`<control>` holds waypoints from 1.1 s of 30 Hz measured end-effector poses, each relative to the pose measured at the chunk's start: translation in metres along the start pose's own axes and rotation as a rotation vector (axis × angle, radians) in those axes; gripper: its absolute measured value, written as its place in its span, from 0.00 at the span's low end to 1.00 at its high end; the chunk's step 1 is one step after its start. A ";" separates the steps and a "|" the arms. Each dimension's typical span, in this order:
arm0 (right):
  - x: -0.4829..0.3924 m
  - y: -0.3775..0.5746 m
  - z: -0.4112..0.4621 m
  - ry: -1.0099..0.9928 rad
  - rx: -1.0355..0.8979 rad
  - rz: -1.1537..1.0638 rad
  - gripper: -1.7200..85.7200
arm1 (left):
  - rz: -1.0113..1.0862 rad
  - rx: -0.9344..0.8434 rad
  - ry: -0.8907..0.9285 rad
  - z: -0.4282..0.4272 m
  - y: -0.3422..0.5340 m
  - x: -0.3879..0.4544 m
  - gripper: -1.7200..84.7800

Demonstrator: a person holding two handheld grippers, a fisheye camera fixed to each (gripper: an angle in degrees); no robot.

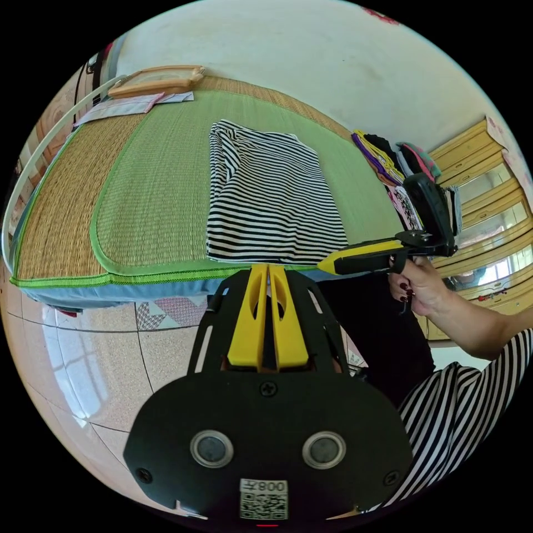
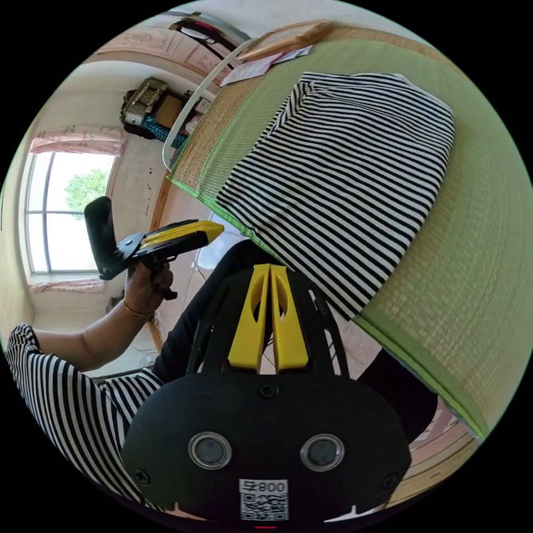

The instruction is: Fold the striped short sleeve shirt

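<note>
A black-and-white striped shirt [image 1: 266, 194] lies folded into a long rectangle on a green mat [image 1: 155, 183], its hem at the mat's near edge. In the right gripper view the striped shirt [image 2: 355, 172] spreads across the mat [image 2: 472, 266]. My left gripper [image 1: 268, 267] hangs just off the near edge below the hem, its yellow jaws together with nothing between them. My right gripper [image 2: 270, 267] is likewise shut and empty beside the shirt's corner. The right gripper [image 1: 327, 265] also shows from the side in the left gripper view, and the left gripper [image 2: 219, 226] in the right gripper view.
The mat covers a woven straw bed [image 1: 61, 194] with a white rail [image 1: 33, 161]. A pile of folded clothes [image 1: 400, 161] sits at the bed's right side. Wooden cabinets [image 1: 488, 183] stand beyond. Tiled floor [image 1: 100, 355] lies below. A person in a striped top [image 1: 461, 400] stands close.
</note>
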State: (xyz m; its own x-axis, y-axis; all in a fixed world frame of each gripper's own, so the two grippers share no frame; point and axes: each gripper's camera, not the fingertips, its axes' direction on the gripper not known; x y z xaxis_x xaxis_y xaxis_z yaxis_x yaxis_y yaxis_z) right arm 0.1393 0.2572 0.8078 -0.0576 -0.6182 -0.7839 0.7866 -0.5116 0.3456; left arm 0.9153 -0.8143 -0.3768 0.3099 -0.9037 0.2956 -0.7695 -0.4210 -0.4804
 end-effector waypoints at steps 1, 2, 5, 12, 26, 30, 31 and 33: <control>0.014 0.018 -0.003 -0.011 0.017 0.037 0.02 | 0.012 -0.008 0.018 -0.001 -0.002 0.011 0.02; 0.030 0.036 -0.007 -0.023 0.033 0.079 0.02 | 0.020 -0.014 0.027 0.000 -0.004 0.017 0.02; 0.067 0.076 -0.015 -0.044 0.088 0.179 0.02 | 0.074 -0.045 0.054 0.002 -0.015 0.052 0.02; 0.124 0.126 -0.025 -0.092 0.186 0.299 0.02 | 0.264 -0.095 0.105 0.016 -0.062 0.157 0.04; 0.209 0.181 0.010 -0.373 0.250 0.368 0.07 | 0.513 -0.260 -0.066 0.065 -0.095 0.312 0.07; 0.223 0.187 0.019 -0.405 0.246 0.371 0.08 | 0.543 -0.255 -0.103 0.066 -0.092 0.339 0.06; 0.227 0.189 0.022 -0.413 0.249 0.374 0.08 | 0.546 -0.255 -0.115 0.068 -0.092 0.345 0.05; 0.233 0.191 0.025 -0.423 0.251 0.376 0.09 | 0.540 -0.257 -0.135 0.072 -0.091 0.353 0.04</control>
State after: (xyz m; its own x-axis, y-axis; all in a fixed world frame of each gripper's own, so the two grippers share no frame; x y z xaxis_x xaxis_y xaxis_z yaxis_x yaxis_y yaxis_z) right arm 0.2607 0.0003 0.7042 -0.0833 -0.9403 -0.3301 0.6344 -0.3055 0.7101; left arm 1.1348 -1.1005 -0.2880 -0.1060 -0.9931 -0.0493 -0.9423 0.1161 -0.3139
